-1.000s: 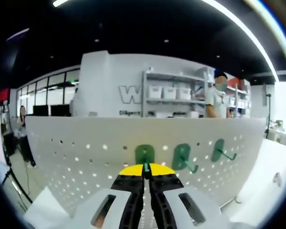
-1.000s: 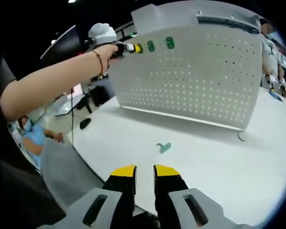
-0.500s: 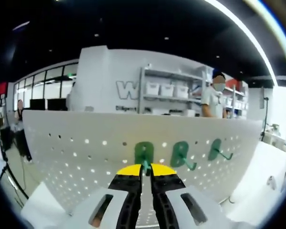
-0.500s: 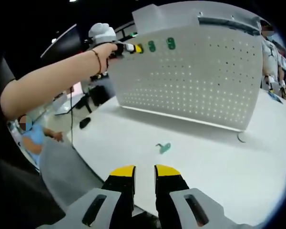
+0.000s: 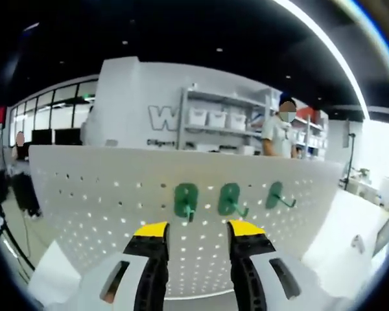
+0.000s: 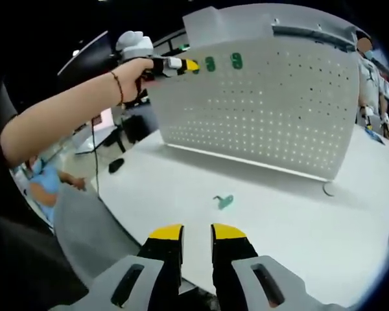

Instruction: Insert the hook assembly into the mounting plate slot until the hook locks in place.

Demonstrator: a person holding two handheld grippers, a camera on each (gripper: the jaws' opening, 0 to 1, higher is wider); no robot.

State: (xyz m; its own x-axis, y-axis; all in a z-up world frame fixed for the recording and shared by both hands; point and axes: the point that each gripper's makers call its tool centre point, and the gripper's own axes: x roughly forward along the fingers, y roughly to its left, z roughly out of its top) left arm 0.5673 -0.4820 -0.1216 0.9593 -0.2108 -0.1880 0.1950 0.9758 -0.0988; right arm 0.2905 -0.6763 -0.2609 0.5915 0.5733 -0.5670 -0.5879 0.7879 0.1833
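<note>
- Along the top row of the white pegboard (image 5: 104, 194), three green hooks hang side by side: the left hook (image 5: 185, 199), the middle hook (image 5: 229, 199) and the right hook (image 5: 276, 194).
- In the left gripper view, your left gripper (image 5: 198, 228) sits just in front of the left hook, its yellow-tipped jaws spread wide with nothing between them; the hook stands on the board in the gap above them.
- In the right gripper view, your left arm (image 6: 71, 113) reaches up to the board's upper left corner, where the left gripper meets the row of hooks.
- Your right gripper (image 6: 198, 231) is low over the white table (image 6: 298, 227), jaws parted a little and empty.
- A fourth green hook (image 6: 224, 201) lies loose on the table, ahead of the right gripper and in front of the pegboard's foot, touching neither.
- Behind the board, in the left gripper view, a person (image 5: 275, 133) stands by shelves (image 5: 217, 123) with white bins.
</note>
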